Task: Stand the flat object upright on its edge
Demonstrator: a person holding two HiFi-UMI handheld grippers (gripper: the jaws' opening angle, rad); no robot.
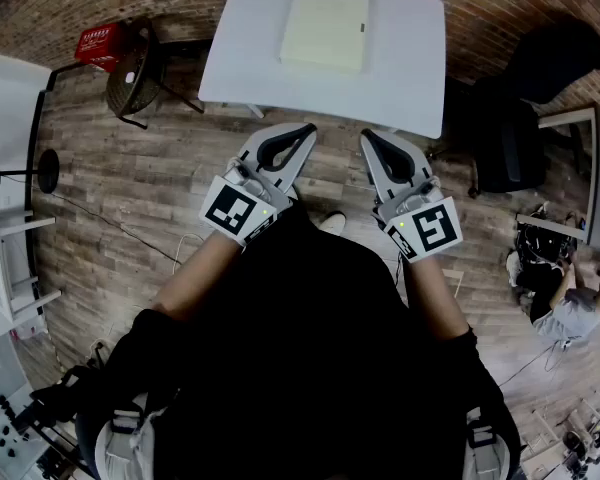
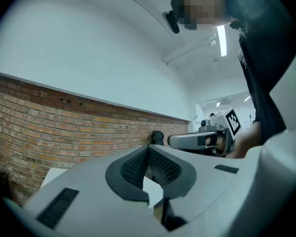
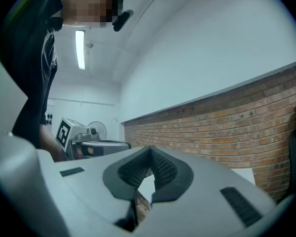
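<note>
Both claws are sitting level, tips pointing forward at the worktop. The left claw is showing its pads pressed together with nothing between them, and the right claw is likewise closed and empty.

The flat object, pale yellow, is lying face-down-flat on the far half of the worktop. It is straight ahead of both claws and well apart from the tips, which are only reaching the near edge. It is lying between the two claw lines, slightly toward the left one, so neither hand is clearly nearer. Its outline is looking near-square, edges running parallel to the worktop's, so I can't call a long axis.

Judgement: the reach forward is not yet started, and the jaws need opening before either edge can be taken.
</note>
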